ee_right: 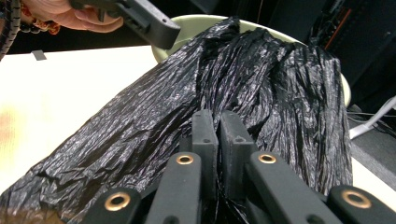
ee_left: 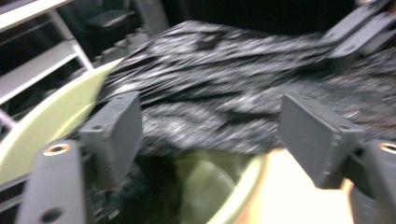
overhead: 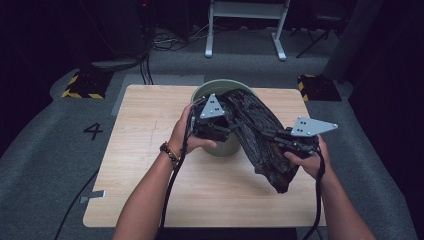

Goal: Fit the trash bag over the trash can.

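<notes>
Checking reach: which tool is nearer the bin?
Left. The left tool is open right at the bin rim, over its mouth; the right tool is shut on the bag, off to the bin's side.

— What carries everything here?
— A light wooden table, square-topped, standing on grey carpeted floor.
— And what stands on it?
— A pale green bin near the far edge — upright, with a black plastic bag draped from its mouth, hanging out above the tabletop.
</notes>
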Tool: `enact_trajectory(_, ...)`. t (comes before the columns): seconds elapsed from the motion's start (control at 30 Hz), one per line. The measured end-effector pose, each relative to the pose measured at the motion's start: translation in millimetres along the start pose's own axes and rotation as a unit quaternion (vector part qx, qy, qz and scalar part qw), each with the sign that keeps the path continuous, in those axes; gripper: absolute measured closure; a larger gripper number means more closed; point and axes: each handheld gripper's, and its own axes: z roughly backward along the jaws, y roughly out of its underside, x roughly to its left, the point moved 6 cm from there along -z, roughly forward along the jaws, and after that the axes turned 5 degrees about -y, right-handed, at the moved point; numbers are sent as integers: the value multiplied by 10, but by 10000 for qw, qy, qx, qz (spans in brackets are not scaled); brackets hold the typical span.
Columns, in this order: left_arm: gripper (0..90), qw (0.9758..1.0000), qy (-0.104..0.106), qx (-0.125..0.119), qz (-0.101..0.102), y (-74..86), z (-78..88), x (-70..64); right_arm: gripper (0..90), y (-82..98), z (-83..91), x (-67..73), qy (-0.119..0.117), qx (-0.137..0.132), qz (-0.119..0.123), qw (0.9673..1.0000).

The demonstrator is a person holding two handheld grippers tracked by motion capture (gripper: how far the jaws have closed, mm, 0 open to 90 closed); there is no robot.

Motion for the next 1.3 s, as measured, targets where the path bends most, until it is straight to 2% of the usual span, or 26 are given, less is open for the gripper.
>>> enact_trajectory(0.03, 219, 9999, -46, 57, -74, -14, -32, -33, 872, -15, -11, 17, -36, -5, 23, 10000)
enact_trajectory(0.1, 317, 9998, -64, 123, -174, -28, -66, -68, 872, -54, -31, 51, -84, -9, 119, 9999)
enact_trajectory(0.13, 403, 9993, -224, 183, -249, -32, -88, -66, 872, -72, -39, 67, -90, -7, 164, 9998)
enact_trajectory(0.17, 498, 9991, -267, 218, -258, -31, -99, -63, 870, -93, -46, 86, -114, -5, 204, 9997)
enact_trajectory(0.2, 551, 9989, -271, 248, -284, -28, -109, -59, 870, -104, -51, 95, -120, -8, 217, 9997)
enact_trajectory(0.23, 654, 9986, -308, 276, -326, -22, -111, -53, 865, -120, -57, 107, -139, -8, 244, 9996)
enact_trajectory(0.37, 850, 9977, -446, 356, -375, 10, -118, -13, 838, -148, -61, 127, -152, -39, 267, 9995)
enact_trajectory(0.43, 898, 9977, -461, 360, -356, 21, -106, 9, 804, -148, -57, 124, -116, -58, 245, 9996)
enact_trajectory(0.6, 900, 9973, -549, 395, -301, 64, -86, 73, 673, -138, -26, 108, -137, -199, 145, 9996)
enact_trajectory(0.73, 900, 9971, -600, 403, -236, 107, -56, 131, 439, -132, 30, 78, -4, -311, 32, 9995)
enact_trajectory(0.8, 900, 9971, -613, 417, -193, 134, -31, 163, 400, -127, 79, 89, -35, -418, 38, 9991)
enact_trajectory(0.87, 900, 9968, -654, 423, -163, 159, -5, 202, 352, -102, 138, 88, 43, -429, 78, 9990)
enact_trajectory(0.97, 900, 9966, -690, 433, -91, 192, 44, 261, 324, -27, 227, 51, 138, -433, 35, 9990)
enact_trajectory(1.2, 900, 9959, -767, 469, 19, 272, 122, 368, 315, 236, 337, -89, 250, -380, -307, 9985)
enact_trajectory(1.27, 900, 9960, -770, 435, 96, 287, 139, 395, 359, 314, 307, -109, 213, -291, -357, 9987)
enact_trajectory(1.3, 900, 9960, -774, 429, 124, 295, 148, 411, 416, 338, 293, -111, 215, -242, -347, 9989)
